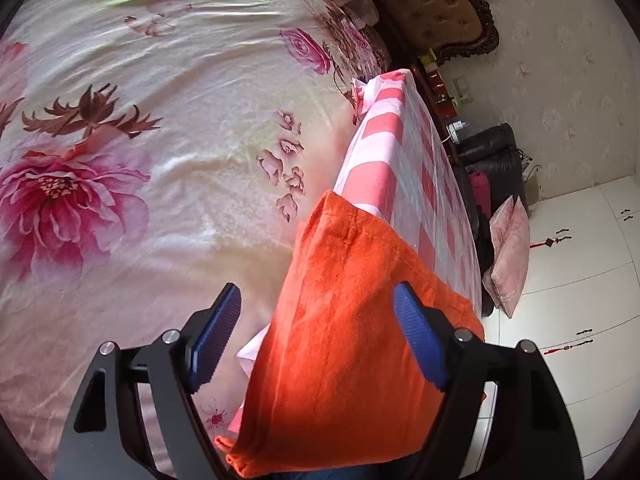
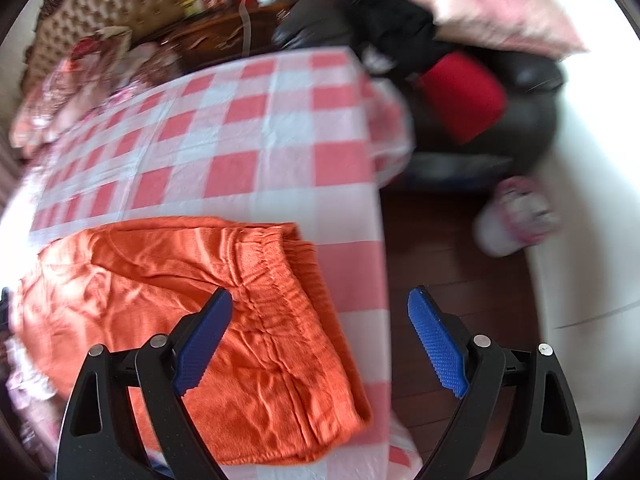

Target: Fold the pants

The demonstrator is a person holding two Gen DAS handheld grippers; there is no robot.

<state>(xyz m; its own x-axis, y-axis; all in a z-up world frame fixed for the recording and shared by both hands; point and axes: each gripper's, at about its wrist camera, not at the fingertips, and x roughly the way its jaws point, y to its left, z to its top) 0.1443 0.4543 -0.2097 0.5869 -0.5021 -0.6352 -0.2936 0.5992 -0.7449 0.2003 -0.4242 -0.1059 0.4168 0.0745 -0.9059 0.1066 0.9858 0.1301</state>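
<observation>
The orange pants (image 1: 352, 320) lie folded into a compact stack on a pink-and-white checked cloth (image 1: 384, 152), near its edge. My left gripper (image 1: 316, 288) hangs over them with its jaws wide apart; the blue pads (image 1: 218, 340) do not press on the fabric. From the right wrist, the pants (image 2: 160, 272) show their gathered waistband on top, lying on the checked cloth (image 2: 248, 128). My right gripper (image 2: 320, 291) is open above the stack's right edge, one finger over the pants and the other over the floor, with nothing gripped.
A floral bedsheet (image 1: 140, 140) spreads to the left, with a tufted headboard (image 1: 440, 8) beyond. A black seat (image 1: 496, 152), a pink pillow (image 1: 510, 248) and white cabinet doors (image 1: 580, 280) stand at the right. A red cushion (image 2: 460, 96) and a slipper (image 2: 516, 216) lie beside the cloth's edge.
</observation>
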